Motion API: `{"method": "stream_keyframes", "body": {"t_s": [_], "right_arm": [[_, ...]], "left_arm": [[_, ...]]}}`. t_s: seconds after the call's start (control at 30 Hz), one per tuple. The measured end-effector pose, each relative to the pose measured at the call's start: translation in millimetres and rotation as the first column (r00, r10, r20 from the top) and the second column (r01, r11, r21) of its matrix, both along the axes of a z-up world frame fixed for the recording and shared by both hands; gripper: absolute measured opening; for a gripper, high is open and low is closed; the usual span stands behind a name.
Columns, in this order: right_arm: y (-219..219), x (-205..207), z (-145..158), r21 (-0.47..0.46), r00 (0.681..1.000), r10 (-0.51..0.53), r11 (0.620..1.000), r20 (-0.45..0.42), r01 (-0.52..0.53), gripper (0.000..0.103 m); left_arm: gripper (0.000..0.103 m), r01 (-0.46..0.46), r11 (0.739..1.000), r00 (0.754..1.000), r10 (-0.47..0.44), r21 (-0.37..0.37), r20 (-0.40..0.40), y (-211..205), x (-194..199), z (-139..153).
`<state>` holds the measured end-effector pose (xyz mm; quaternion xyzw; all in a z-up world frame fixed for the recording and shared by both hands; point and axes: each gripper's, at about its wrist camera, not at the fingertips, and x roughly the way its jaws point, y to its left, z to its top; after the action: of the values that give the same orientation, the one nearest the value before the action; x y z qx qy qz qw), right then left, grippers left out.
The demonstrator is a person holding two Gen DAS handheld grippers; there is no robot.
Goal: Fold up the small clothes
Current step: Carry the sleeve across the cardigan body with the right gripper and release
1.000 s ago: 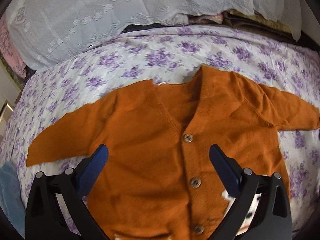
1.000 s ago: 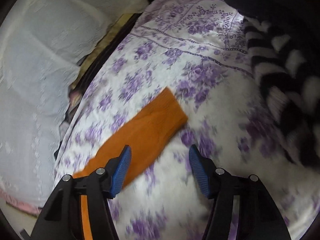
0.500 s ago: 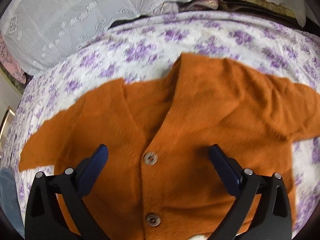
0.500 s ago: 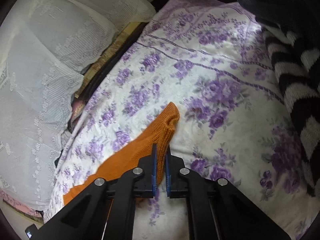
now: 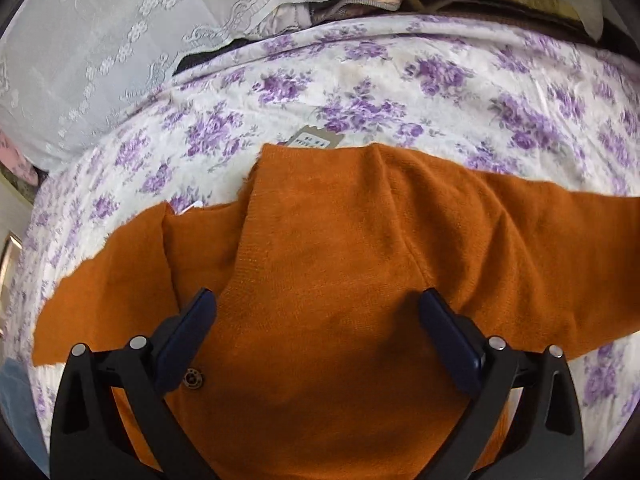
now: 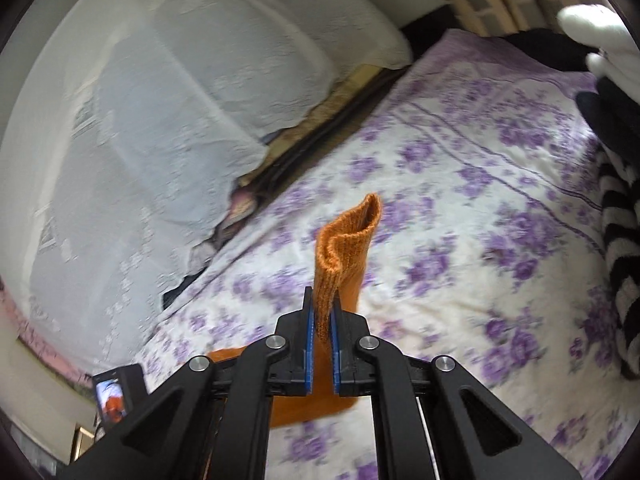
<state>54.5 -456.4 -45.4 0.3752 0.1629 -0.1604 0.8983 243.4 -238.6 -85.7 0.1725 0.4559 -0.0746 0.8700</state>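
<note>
An orange knit cardigan [image 5: 340,264] lies front up on the purple-flowered bedsheet [image 5: 360,92]. Its collar points away from me and a paper tag [image 5: 314,142] sticks out at the neck. My left gripper [image 5: 316,320] is open, low over the cardigan's chest, with one button [image 5: 192,378] by its left finger. My right gripper [image 6: 322,312] is shut on the cardigan's sleeve cuff [image 6: 346,244] and holds it lifted off the sheet [image 6: 460,220]; the cuff stands up past the fingertips.
White lace-covered pillows [image 5: 120,48] lie along the far side of the bed, also in the right wrist view [image 6: 160,120]. A black-and-white striped garment [image 6: 620,240] lies at the right. A light blue cloth [image 5: 16,400] sits at the left edge.
My right gripper closed on the sleeve cuff and has lifted it off the sheet. My left gripper moved up over the cardigan toward the collar, still open.
</note>
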Motion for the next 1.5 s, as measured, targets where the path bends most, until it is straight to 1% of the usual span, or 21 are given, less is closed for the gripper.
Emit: {"method": "stream_keyframes", "body": {"t_s": [0.07, 0.2, 0.33, 0.5, 0.7, 0.9, 1.03, 1.13, 1.3, 1.4, 1.5], "right_arm": [[14, 3, 11, -0.028, 0.999, 0.032, 0.999, 0.010, -0.031, 0.007], [40, 11, 26, -0.069, 0.995, 0.094, 0.993, 0.011, -0.093, 0.007], [66, 28, 39, -0.080, 0.987, 0.161, 0.984, 0.009, -0.160, 0.007], [102, 49, 56, -0.102, 0.972, 0.236, 0.967, 0.005, -0.234, 0.007], [153, 71, 69, -0.140, 0.943, 0.331, 0.934, -0.015, -0.330, 0.007], [201, 90, 69, -0.141, 0.908, 0.416, 0.897, -0.052, -0.419, 0.007], [239, 107, 68, -0.152, 0.879, 0.469, 0.866, -0.091, -0.477, 0.007], [261, 117, 68, -0.161, 0.867, 0.487, 0.852, -0.108, -0.499, 0.007], [298, 143, 65, -0.149, 0.830, 0.539, 0.818, -0.141, -0.556, 0.008], [320, 158, 59, -0.138, 0.808, 0.565, 0.798, -0.165, -0.587, 0.008], [341, 173, 47, -0.123, 0.788, 0.582, 0.783, -0.200, -0.610, 0.008]], "left_arm": [[0.099, -0.013, 0.999, 1.000, 0.012, -0.033, -0.010, 10, 3, 4], [0.099, -0.025, 0.998, 1.000, 0.024, -0.057, -0.014, 28, 5, 12], [0.099, -0.025, 0.995, 1.000, 0.023, -0.096, -0.015, 46, 9, 27], [0.099, -0.027, 0.995, 0.999, 0.030, -0.093, 0.028, 61, 10, 42], [0.099, -0.051, 0.989, 0.998, 0.055, -0.137, 0.025, 80, 19, 53], [0.099, -0.064, 0.983, 0.997, 0.072, -0.175, 0.040, 104, 22, 65], [0.099, -0.094, 0.974, 0.994, 0.104, -0.207, 0.037, 131, 27, 71], [0.099, -0.130, 0.972, 0.989, 0.141, -0.197, 0.047, 156, 31, 71], [0.099, -0.189, 0.965, 0.979, 0.201, -0.181, 0.047, 196, 41, 67], [0.099, -0.230, 0.957, 0.969, 0.242, -0.175, 0.045, 223, 47, 60], [0.099, -0.269, 0.949, 0.959, 0.279, -0.163, 0.043, 247, 52, 46]]}}
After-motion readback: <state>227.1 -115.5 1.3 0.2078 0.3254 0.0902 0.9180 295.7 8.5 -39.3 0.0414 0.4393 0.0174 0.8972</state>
